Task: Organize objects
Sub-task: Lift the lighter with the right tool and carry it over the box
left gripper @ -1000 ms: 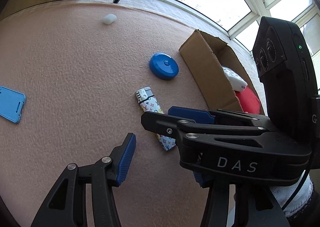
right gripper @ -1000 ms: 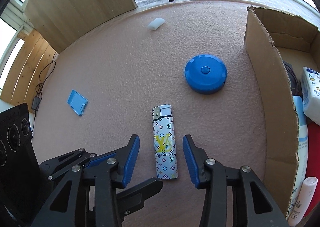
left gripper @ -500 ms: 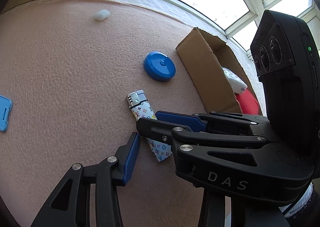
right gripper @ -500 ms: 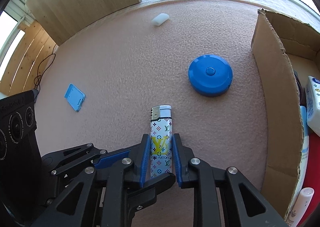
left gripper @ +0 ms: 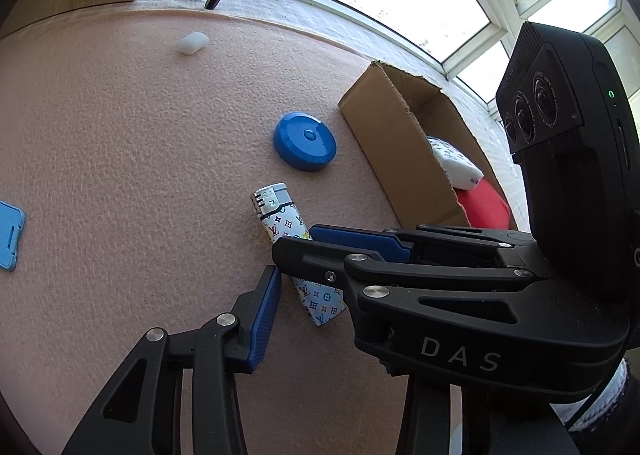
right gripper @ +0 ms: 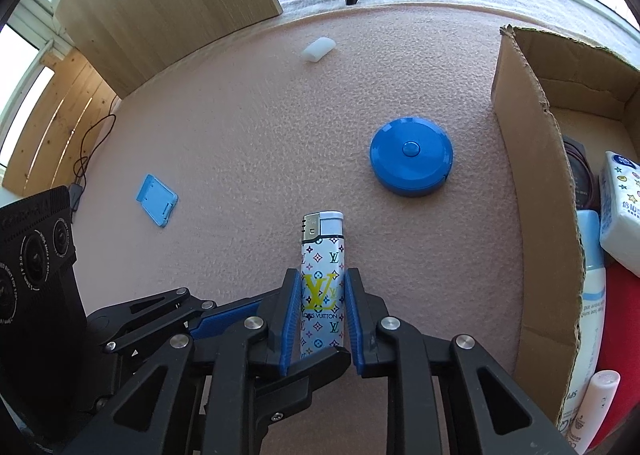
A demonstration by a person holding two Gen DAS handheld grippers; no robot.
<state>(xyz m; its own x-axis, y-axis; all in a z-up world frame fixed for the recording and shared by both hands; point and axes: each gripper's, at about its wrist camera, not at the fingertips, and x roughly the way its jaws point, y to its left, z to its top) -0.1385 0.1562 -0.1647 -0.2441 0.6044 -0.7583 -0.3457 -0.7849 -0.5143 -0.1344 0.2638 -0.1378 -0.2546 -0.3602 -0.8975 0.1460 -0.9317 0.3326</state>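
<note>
A white lighter (right gripper: 322, 251) with a coloured monogram print lies lengthwise on the pink mat, metal top pointing away. My right gripper (right gripper: 320, 287) is shut on its lower half, one blue pad on each side. In the left wrist view the lighter (left gripper: 276, 211) pokes out from under the right gripper (left gripper: 304, 251), which crosses from the right. My left gripper (left gripper: 316, 315) is open just left of the lighter; only its left finger (left gripper: 264, 311) shows, the other is hidden behind the right gripper. An open cardboard box (right gripper: 532, 183) stands to the right.
A blue round case (right gripper: 412, 155) lies between the lighter and the box. A light blue flat stand (right gripper: 156, 205) is at the left, a small white block (right gripper: 318, 49) farther back. The box holds a tissue pack (right gripper: 620, 211), tubes and something red. Wooden panels stand behind.
My right gripper moved forward around the lighter and shut on it; one second ago its fingers stood open on either side. The left gripper stayed open and shifted only slightly.
</note>
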